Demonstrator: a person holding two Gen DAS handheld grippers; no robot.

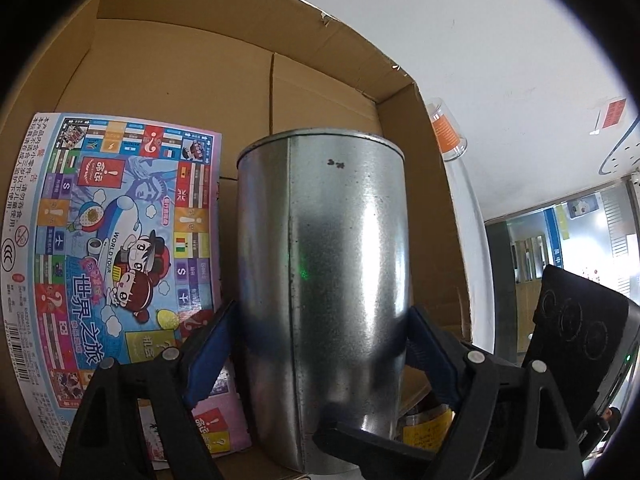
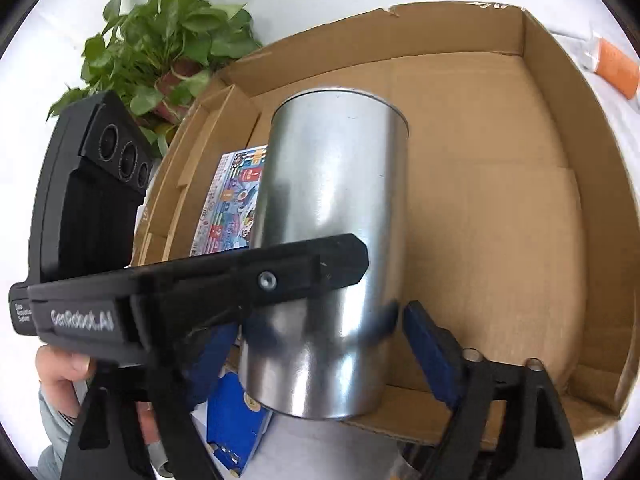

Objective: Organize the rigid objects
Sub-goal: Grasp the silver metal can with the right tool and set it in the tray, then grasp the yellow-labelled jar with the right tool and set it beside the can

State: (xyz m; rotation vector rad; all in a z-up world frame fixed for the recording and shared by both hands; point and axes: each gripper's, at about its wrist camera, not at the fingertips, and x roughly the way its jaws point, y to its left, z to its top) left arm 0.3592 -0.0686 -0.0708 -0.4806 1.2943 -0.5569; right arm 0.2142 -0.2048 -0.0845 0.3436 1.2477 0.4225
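Two blue pads of the left hand-held gripper pressed on both sides of the metal can, clenched around its lower part and holding it over the open cardboard box. Inside the box, a colourful board game box leaned just beside the can. The right hand-held gripper had its pads on both sides of the same can, but I could not tell whether they touched it.

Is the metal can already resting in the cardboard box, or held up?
Held up: the left tool grips the metal can, its lower rim hanging above the cardboard box edge.
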